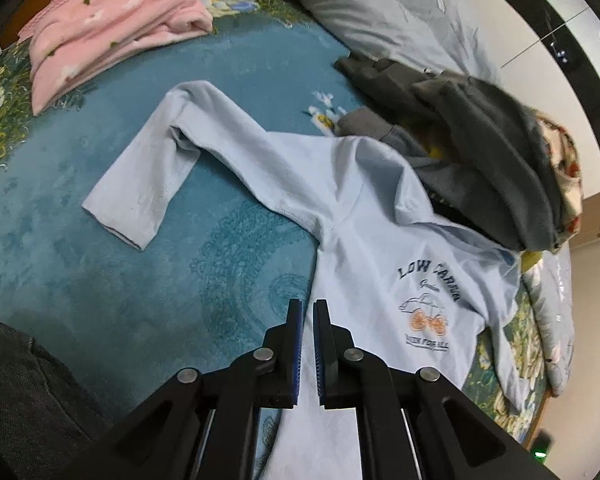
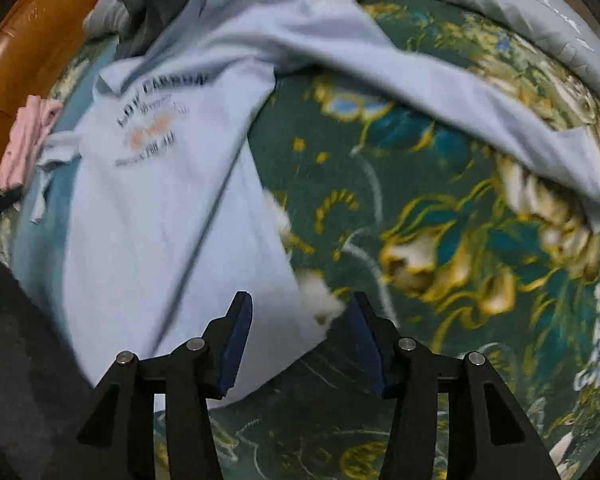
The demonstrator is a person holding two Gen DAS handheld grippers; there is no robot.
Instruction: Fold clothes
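A light blue long-sleeved shirt [image 1: 360, 216] with a dark "LOW CARBON" print lies front up on the teal floral bed cover [image 1: 100, 260]. One sleeve [image 1: 148, 184] is bent out to the left. My left gripper [image 1: 308, 308] is shut over the shirt's side edge near the hem, with pale fabric showing in the thin slit between its pads. In the blurred right wrist view the same shirt [image 2: 160, 208] spreads up and left, its other sleeve [image 2: 460, 100] stretched out to the right. My right gripper [image 2: 300, 300] stands open over the shirt's bottom corner, the pads apart from the cloth.
A folded pink garment [image 1: 112, 28] lies at the far left of the bed. A heap of dark grey clothes [image 1: 488, 140] overlaps the shirt's collar side. A grey quilt [image 1: 380, 4] lies behind it. A wooden bed frame [image 2: 32, 40] borders the far edge.
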